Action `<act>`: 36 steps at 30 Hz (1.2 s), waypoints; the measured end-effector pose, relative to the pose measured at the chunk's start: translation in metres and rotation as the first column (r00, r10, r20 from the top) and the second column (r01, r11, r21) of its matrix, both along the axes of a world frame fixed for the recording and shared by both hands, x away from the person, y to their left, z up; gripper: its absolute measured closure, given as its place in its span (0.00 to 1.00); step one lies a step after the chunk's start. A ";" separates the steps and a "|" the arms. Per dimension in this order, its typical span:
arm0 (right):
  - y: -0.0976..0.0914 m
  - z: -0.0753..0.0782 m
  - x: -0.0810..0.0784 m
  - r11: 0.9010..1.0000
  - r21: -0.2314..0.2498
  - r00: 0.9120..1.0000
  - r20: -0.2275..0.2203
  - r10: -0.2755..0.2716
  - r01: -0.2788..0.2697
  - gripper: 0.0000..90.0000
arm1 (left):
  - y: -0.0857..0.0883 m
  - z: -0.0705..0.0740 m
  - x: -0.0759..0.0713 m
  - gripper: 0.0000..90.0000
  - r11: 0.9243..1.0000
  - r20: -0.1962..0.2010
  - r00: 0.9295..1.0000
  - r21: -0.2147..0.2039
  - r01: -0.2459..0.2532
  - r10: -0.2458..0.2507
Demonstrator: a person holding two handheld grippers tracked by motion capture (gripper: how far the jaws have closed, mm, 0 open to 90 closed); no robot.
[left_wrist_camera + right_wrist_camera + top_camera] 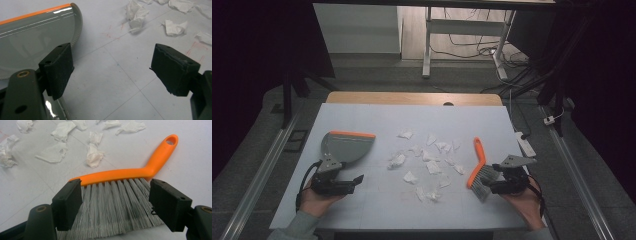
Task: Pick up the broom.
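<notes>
Table [377, 210], white-topped, fills the middle of the high view. Left of centre lies the grey dustpan [346, 146] with its orange front edge, flat on the surface. Right of centre lies the orange hand brush [478, 169], grey bristles toward the lower right. Between these 2, crumpled paper scraps [427, 162] are scattered.

At lower left the left gripper [358, 178] is released, jaws wide over bare table just below the dustpan. At lower right the right gripper [115, 202] is also released, its 2 jaws spread either side of the brush bristles.
</notes>
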State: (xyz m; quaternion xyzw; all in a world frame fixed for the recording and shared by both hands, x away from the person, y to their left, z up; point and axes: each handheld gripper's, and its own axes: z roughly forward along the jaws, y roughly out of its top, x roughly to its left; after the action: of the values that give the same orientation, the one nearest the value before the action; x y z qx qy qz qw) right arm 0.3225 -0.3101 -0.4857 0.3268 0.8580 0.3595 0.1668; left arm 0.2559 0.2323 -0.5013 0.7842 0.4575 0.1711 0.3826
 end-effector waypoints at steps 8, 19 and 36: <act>0.002 0.001 0.000 1.000 -0.013 1.000 -0.002 0.000 0.000 0.30 | -0.001 -0.001 0.000 0.21 1.000 -0.002 1.000 0.000 0.007 -0.007; 0.004 0.000 -0.001 0.999 -0.034 1.000 0.011 0.001 -0.001 0.30 | -0.001 -0.002 0.000 0.22 1.000 0.005 1.000 0.005 0.001 -0.001; 0.023 0.020 0.007 0.998 -0.069 0.997 -0.071 -0.003 -0.002 0.32 | 0.001 -0.004 0.002 0.22 1.000 0.014 1.000 0.013 0.003 -0.003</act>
State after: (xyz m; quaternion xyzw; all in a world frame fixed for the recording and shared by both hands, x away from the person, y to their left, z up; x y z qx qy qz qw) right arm 0.3293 -0.2872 -0.4662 0.3336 0.8752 0.3178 0.1472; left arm 0.2575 0.2337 -0.5052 0.7863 0.4526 0.1790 0.3807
